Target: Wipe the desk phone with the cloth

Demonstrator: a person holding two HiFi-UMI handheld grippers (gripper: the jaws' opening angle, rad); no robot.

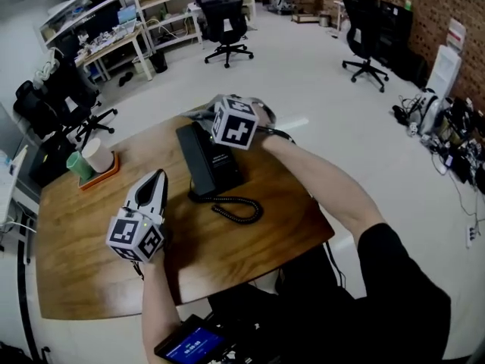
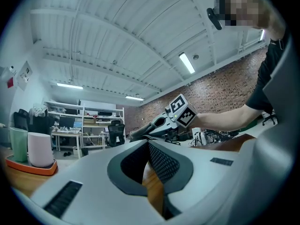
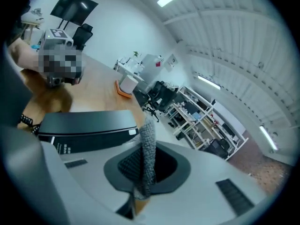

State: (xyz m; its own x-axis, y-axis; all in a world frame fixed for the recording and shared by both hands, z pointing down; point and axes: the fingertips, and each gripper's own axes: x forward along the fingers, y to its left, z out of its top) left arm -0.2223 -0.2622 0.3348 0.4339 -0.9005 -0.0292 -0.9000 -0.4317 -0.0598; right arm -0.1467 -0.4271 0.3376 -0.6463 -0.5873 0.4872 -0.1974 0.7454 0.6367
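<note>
We logged the desk phone mid-surface, its long axis running up-frame in the head view. The right gripper stood at the phone's upper end, jaws clenched on the grey cloth, with the phone just left of them. The left gripper, at lower left, was farther off, jaws slightly parted and empty.

Open office, swivel chairs, equipment shelves, brick wall
</note>
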